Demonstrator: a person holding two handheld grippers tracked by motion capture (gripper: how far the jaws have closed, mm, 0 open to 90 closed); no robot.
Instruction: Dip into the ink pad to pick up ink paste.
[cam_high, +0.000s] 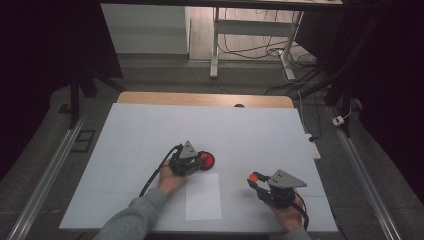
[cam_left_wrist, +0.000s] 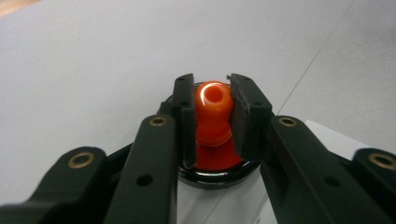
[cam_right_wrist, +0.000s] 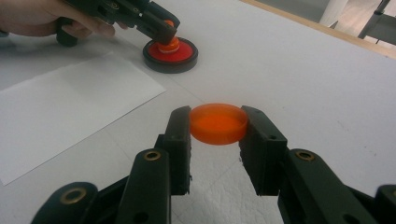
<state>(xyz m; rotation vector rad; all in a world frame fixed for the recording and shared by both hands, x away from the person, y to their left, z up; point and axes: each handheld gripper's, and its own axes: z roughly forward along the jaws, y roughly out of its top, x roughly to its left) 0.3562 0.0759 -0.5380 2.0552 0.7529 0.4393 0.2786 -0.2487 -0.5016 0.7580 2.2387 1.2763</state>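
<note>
The orange knob (cam_left_wrist: 212, 109) stands upright in the middle of a red disc with a black rim (cam_left_wrist: 215, 173), a stamp-like piece resting on the desk (cam_high: 140, 135) near its centre, just beyond the far left corner of a white sheet of paper (cam_high: 202, 197). The left gripper (cam_left_wrist: 212, 100) has its fingers (cam_left_wrist: 184, 119) clamped on this knob from both sides, which looks like a hold meant to keep the base steady or ready to lift it by its handle. Off to the right and nearer, the right gripper (cam_right_wrist: 218, 125) has its fingers (cam_right_wrist: 180, 135) pressed on the rim of a shallow orange cap (cam_right_wrist: 218, 122), held level and clear of the desk with its open side up; by its shape I judge it a cover belonging to the red piece, kept apart from it while the base is handled. The left gripper view gives what the others cannot: the small hole in the knob's rounded top, the waist below it, and how squarely the pads sit on it. The right gripper view gives the cap's hollow inside and, farther off, the left gripper (cam_right_wrist: 163, 29) from the side, bearing down on the disc (cam_right_wrist: 170, 53) with the hand (cam_right_wrist: 42, 18) behind it. The high view alone sets out the layout: the left gripper (cam_high: 196, 161) at the disc (cam_high: 207, 160), the right gripper (cam_high: 256, 181) well apart from it with the cap (cam_high: 253, 176), and the paper lying between the two hands.
</note>
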